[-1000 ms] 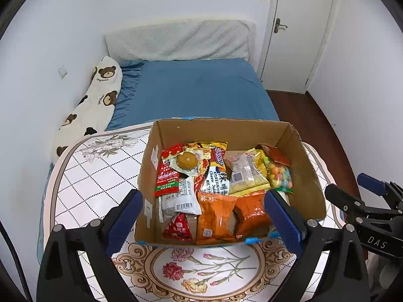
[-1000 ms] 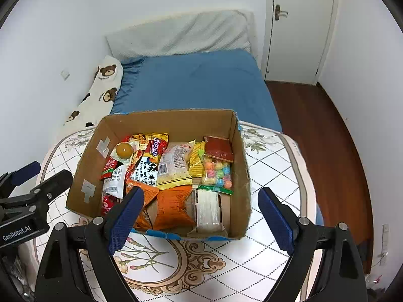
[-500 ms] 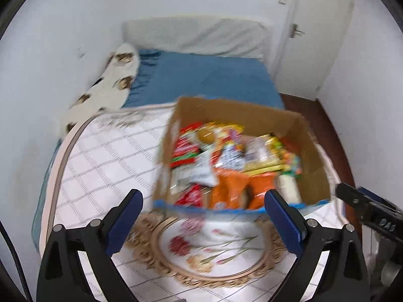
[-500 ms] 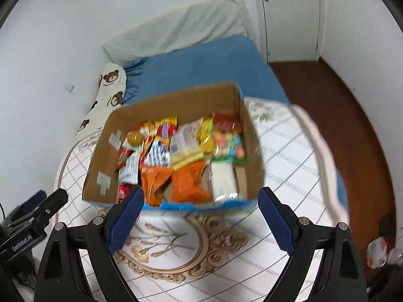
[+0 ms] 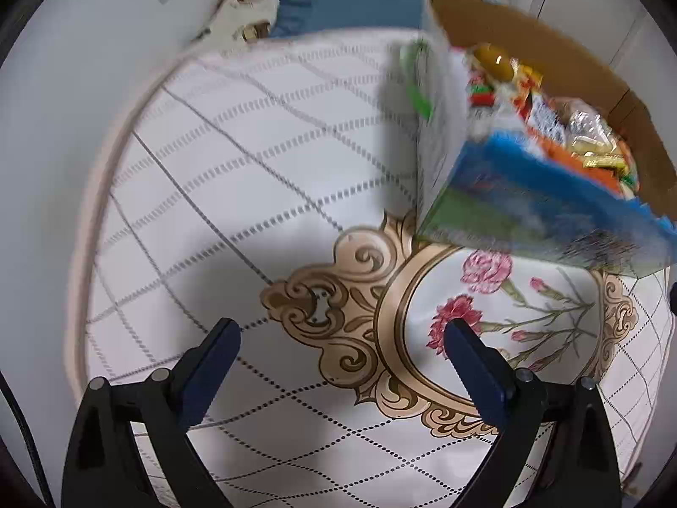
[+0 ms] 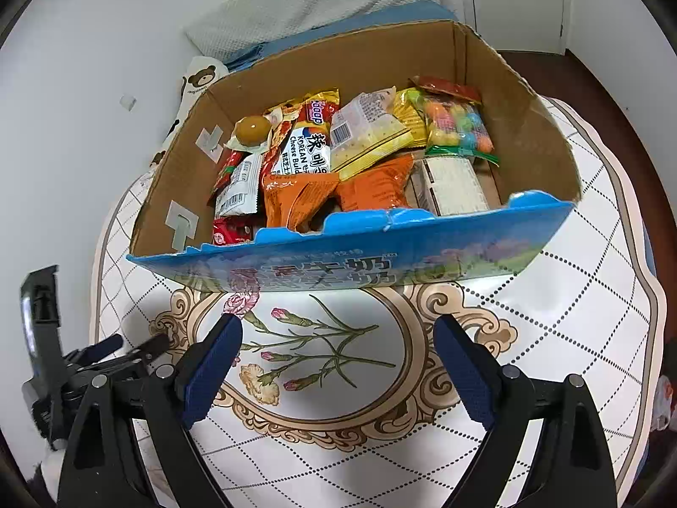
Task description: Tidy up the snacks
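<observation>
An open cardboard box (image 6: 529, 122) with a blue printed front (image 6: 355, 258) stands on the table and holds several snack packets: orange bags (image 6: 304, 199), a Korean cheese packet (image 6: 306, 152), a bag of coloured candy (image 6: 459, 127) and a round yellow jelly (image 6: 252, 129). The box also shows blurred at upper right in the left wrist view (image 5: 529, 207). My right gripper (image 6: 338, 351) is open and empty, just in front of the box. My left gripper (image 5: 342, 355) is open and empty over the tablecloth, left of the box; it also shows at lower left in the right wrist view (image 6: 127, 349).
The table has a white checked cloth with a gold floral medallion (image 6: 334, 364). A bed with a blue sheet (image 5: 338, 8) and a bear-print pillow (image 6: 199, 80) lies behind. A white door (image 6: 516, 0) and dark wood floor (image 6: 592, 72) are at the right.
Both grippers have dropped lower and closer to the table. The left one has swung left, so the box now sits at its upper right. Both stay open.
</observation>
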`<state>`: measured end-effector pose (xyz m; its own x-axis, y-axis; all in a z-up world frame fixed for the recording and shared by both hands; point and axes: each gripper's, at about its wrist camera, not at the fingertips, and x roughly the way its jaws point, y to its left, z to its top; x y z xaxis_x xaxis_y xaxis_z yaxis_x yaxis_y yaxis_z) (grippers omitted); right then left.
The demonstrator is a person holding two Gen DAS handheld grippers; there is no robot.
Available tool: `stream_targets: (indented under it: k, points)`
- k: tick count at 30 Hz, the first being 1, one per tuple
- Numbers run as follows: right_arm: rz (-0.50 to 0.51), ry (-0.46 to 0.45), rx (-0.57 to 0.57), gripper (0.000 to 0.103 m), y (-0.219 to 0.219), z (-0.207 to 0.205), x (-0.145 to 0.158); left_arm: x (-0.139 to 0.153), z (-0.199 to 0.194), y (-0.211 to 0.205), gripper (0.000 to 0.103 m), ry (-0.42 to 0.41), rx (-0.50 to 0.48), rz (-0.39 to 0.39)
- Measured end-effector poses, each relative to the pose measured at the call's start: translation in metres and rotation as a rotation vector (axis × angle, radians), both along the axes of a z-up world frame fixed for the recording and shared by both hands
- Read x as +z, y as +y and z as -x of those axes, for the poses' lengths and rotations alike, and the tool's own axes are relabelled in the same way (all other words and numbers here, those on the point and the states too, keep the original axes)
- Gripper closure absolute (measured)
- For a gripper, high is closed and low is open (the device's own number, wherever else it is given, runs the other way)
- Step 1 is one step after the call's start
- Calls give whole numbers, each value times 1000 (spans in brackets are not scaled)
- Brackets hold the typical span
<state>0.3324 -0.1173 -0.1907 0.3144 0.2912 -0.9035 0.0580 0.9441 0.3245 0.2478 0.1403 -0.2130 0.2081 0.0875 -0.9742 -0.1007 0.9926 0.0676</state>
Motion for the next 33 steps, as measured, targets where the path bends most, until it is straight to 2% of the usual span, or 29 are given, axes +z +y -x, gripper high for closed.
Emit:
stream_targets:
  k: [2,6,11,14,20,25,30,33]
  points:
    - [7,-11,-7,9,-3,-4,3,3,5,4,4,-17,19,34]
    - [39,-51,-29,9,-15,-11,17,32,15,-7,4,-93,21,44]
    - [75,-106,-50,9,-27,-9,47,79,21,-48,4,-190,-53,36]
    - [124,-143,-58,9,-32,-1,70,103,19,-71,4,-238,-95,59]
    - [183,-206,-88,9,-48,37,124,162,33,-107,4,-344,-183,74]
    - [229,-284,-113,6,-57,81,176,204,59,-116,4,-407,-213,96]
    - [249,-351,-118,6,-56,120,217,232,88,-119,4,-449,-218,47]
    - [257,-373,-115,6,-52,137,231,242,102,-119,4,-456,-215,35]
